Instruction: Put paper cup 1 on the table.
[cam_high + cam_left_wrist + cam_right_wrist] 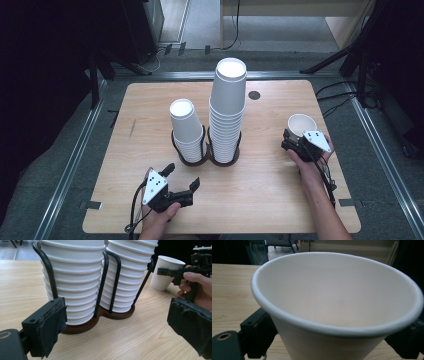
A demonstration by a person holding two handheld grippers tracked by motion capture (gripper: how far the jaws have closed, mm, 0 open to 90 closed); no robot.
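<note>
Your right gripper is closed around a single paper cup standing at the table's right side; keep the squeeze light so its wall stays round. Your left gripper waits wide open and empty. Two cup stacks in a black wire holder stand between them, the taller stack easily toppled.
</note>
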